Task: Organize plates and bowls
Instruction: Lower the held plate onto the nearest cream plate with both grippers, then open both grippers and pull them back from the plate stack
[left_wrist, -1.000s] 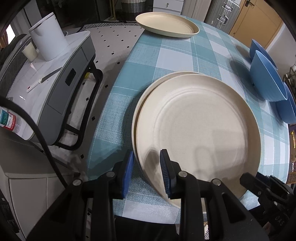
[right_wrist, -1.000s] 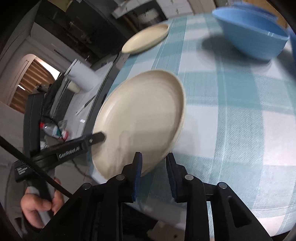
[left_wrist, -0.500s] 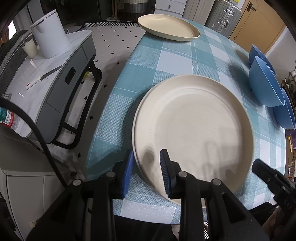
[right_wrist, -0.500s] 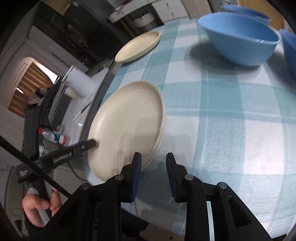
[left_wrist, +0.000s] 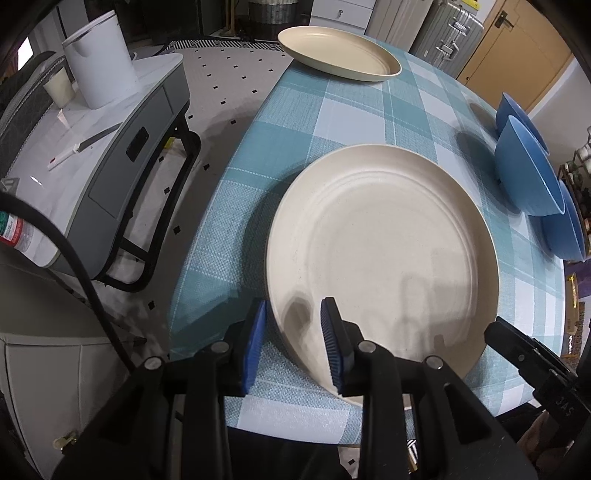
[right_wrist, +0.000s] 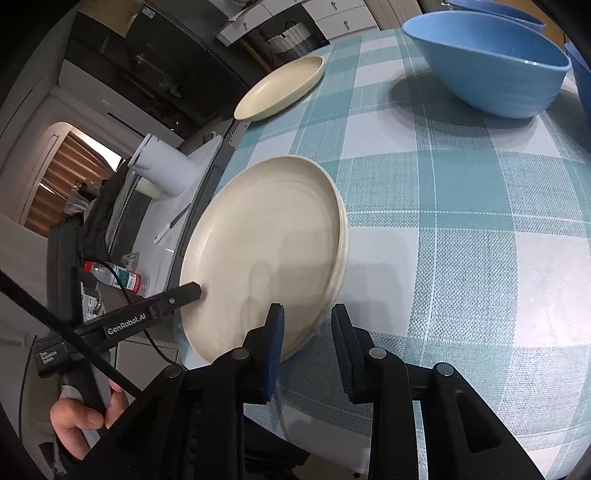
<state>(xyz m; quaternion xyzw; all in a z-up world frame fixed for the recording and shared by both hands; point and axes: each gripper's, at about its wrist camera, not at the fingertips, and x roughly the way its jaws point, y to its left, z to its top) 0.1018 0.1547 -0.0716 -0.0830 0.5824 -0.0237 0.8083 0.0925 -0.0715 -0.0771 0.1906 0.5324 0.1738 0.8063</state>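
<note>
Two cream plates lie stacked (left_wrist: 380, 258) (right_wrist: 266, 254) on the checked table (left_wrist: 369, 122), near its left edge. My left gripper (left_wrist: 293, 343) straddles the stack's near rim, its jaws opening and the pads off the rim. Its black finger (right_wrist: 184, 291) shows at the stack's left side in the right wrist view. My right gripper (right_wrist: 306, 347) hovers at the stack's other side, fingers apart, mostly tablecloth in the gap and nothing clamped. A third cream plate (left_wrist: 340, 57) (right_wrist: 280, 88) sits at the far edge. Blue bowls (left_wrist: 528, 173) (right_wrist: 487, 62) stand on the right.
A grey side cart (left_wrist: 122, 155) with a white canister (left_wrist: 99, 59) and a cup stands left of the table. A plastic bottle (right_wrist: 118, 277) lies lower left. A hand (right_wrist: 85, 417) holds the left gripper's handle. Suitcases and a door are behind.
The upper plate has come down flush onto the lower one. The left jaws have widened off its rim. The plate rim has slid out from between the right fingers.
</note>
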